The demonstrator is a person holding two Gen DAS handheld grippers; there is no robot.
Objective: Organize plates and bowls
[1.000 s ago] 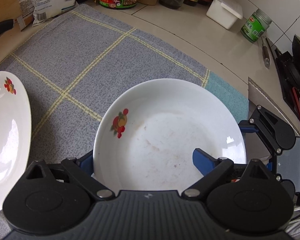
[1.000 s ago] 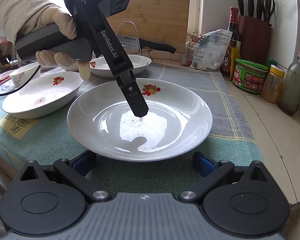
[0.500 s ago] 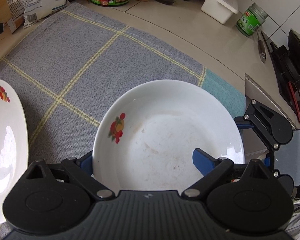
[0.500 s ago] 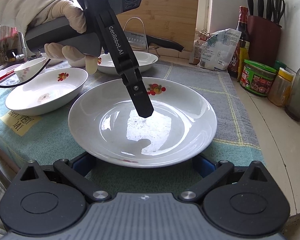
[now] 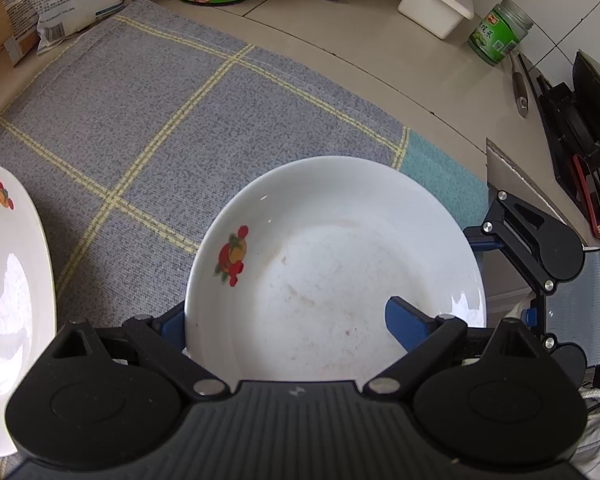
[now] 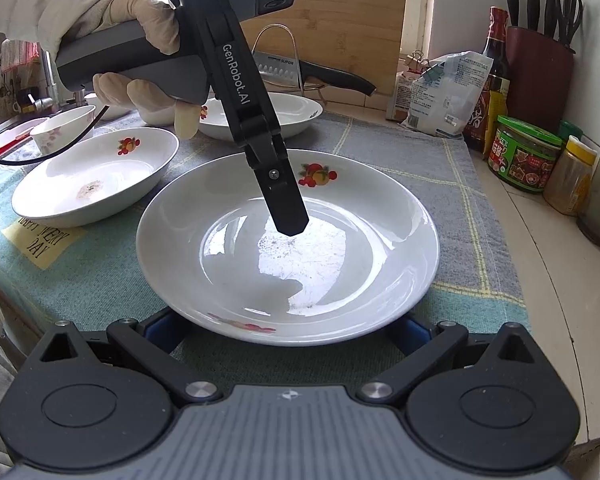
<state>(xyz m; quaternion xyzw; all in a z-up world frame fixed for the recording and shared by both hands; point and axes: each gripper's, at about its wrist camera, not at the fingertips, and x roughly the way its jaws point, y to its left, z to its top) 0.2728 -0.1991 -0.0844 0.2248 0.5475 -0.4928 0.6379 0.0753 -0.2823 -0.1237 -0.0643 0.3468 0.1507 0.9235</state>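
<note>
A white plate (image 5: 340, 264) (image 6: 340, 264) with a fruit print lies on the grey checked cloth (image 5: 180, 120). My left gripper (image 5: 288, 316) (image 6: 288, 216), held by a gloved hand (image 6: 140, 20), points steeply down at it and stands open. One of its fingers (image 5: 408, 324) is over the plate's inside; the other is outside the left rim. My right gripper (image 6: 286, 328) is open at the plate's near edge, its fingertips hidden under the rim. In the left wrist view its finger (image 5: 480, 245) reaches to the plate's right rim.
A second fruit-print plate (image 6: 96, 176) (image 5: 8, 300) sits to the left, a third plate (image 6: 284, 114) behind, and a small bowl (image 6: 64, 126) far left. Sauce jars (image 6: 526, 154), a knife block (image 6: 540, 68) and a stove (image 5: 580, 120) line the counter's far and right sides.
The left wrist view has tilted slightly, so the side plate sits further out of frame. The plate looks a little nearer in the right wrist view. Both grippers' jaws stand as before.
</note>
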